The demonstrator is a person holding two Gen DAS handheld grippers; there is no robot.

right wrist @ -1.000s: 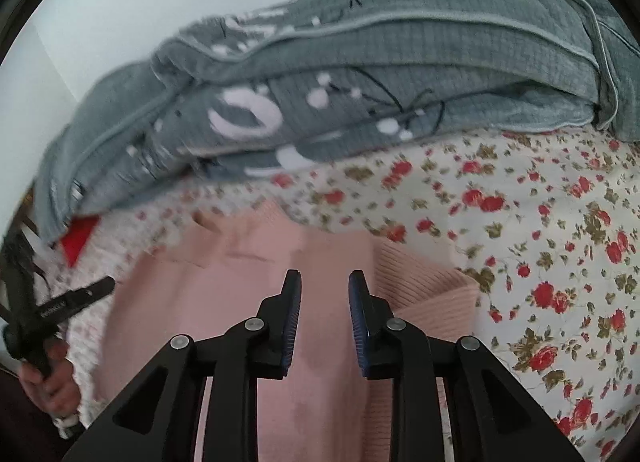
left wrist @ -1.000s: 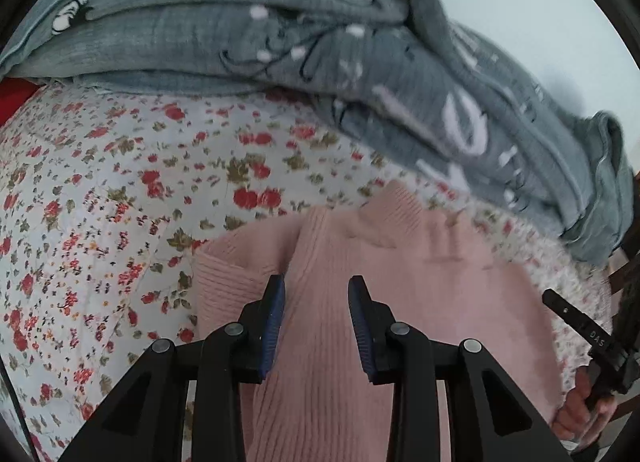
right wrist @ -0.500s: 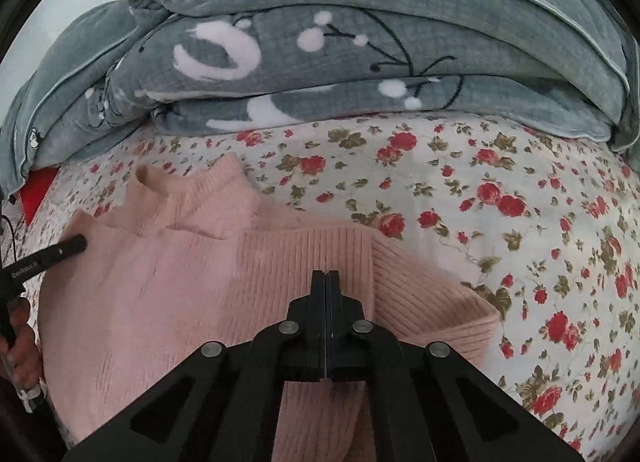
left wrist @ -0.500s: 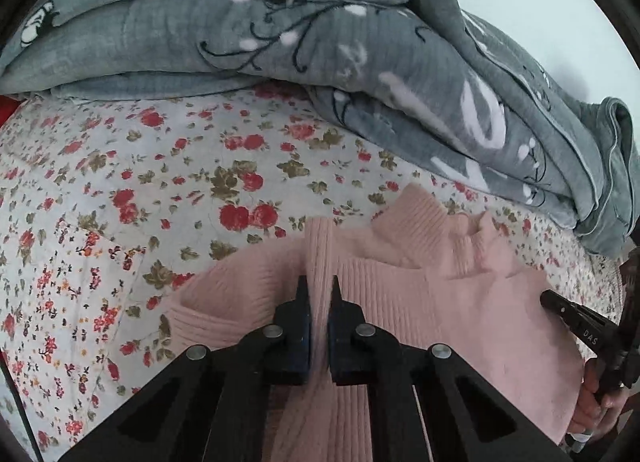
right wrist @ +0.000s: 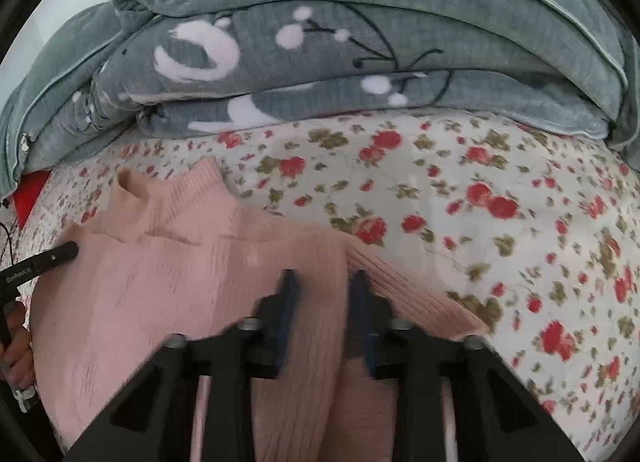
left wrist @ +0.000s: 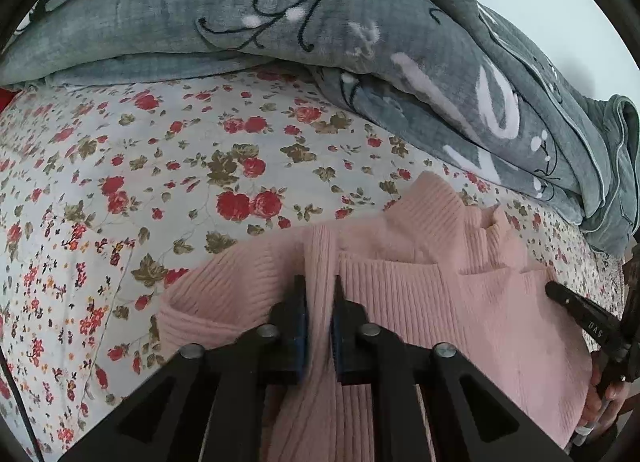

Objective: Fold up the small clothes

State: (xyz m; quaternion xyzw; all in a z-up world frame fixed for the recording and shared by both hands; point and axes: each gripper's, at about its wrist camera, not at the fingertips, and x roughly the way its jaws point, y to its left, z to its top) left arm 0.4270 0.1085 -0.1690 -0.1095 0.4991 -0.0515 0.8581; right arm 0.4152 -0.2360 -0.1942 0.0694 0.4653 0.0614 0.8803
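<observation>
While your left tool (left wrist: 319,294) sits low over the pink sweater (left wrist: 420,302), its two blue-padded fingers (left wrist: 300,314) are pinched onto a raised ridge of the ribbed knit that stands up between them, so it is gripping the sweater. That garment lies on the floral bedsheet (left wrist: 180,182), directly under and ahead of this tool, with its ribbed collar (left wrist: 448,214) ahead and to the right of the fingers and a cuffed edge (left wrist: 188,314) just to their left. Beyond the sweater, a grey blanket (left wrist: 320,30) is heaped across the far side of the bed. At the right edge of this view you can see your other hand (left wrist: 608,398) wrapped round the black handle of the second tool. Your right tool (right wrist: 323,286) has its jaws parted, with sweater (right wrist: 160,294) fabric lying between and below the fingers (right wrist: 286,314); they are not pressed together on it. From this tool, the collar (right wrist: 172,198) sits ahead and to the left, the sleeve (right wrist: 416,290) runs off to the right just beside the fingers, and the sheet (right wrist: 480,202) spreads ahead and right. The blanket (right wrist: 360,42) is piled farther ahead, and your left hand (right wrist: 16,346) shows at the far left edge.
</observation>
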